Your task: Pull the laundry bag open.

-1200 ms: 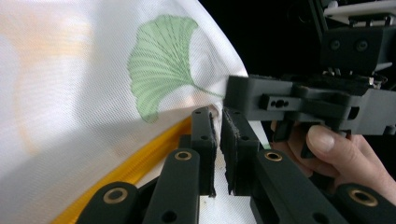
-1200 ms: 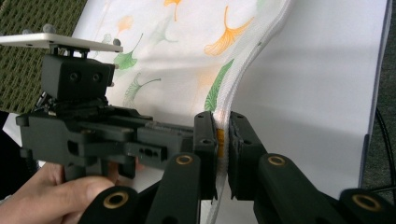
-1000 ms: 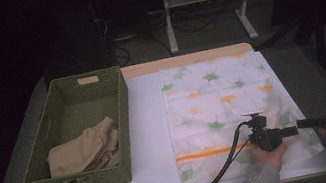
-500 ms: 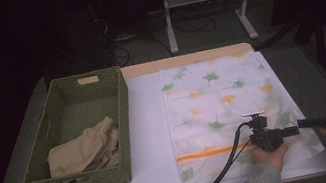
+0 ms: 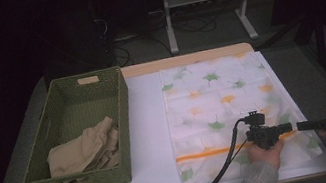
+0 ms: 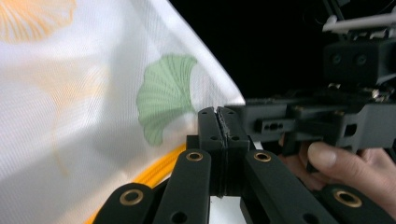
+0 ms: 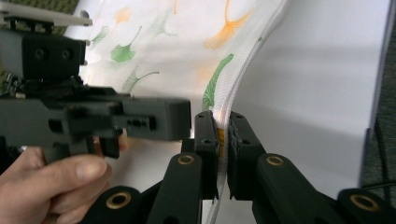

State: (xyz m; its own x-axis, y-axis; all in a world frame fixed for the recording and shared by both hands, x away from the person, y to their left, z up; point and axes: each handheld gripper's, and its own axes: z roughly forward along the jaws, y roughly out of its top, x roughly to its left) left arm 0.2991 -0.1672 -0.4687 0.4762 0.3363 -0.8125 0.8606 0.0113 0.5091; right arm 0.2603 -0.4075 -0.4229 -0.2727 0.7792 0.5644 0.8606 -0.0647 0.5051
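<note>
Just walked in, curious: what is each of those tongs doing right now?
Left tongs: closed, pinching the edge of the leaf-print cloth.
Right tongs: closed on the same cloth's edge.

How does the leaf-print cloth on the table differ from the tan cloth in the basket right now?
The leaf-print cloth lies spread flat on the white table; the tan cloth sits crumpled in the green basket. The leaf-print cloth is white with green and orange leaves; the tan cloth is plain. Both grippers pinch the leaf-print cloth's edge; the tan cloth lies untouched.
</note>
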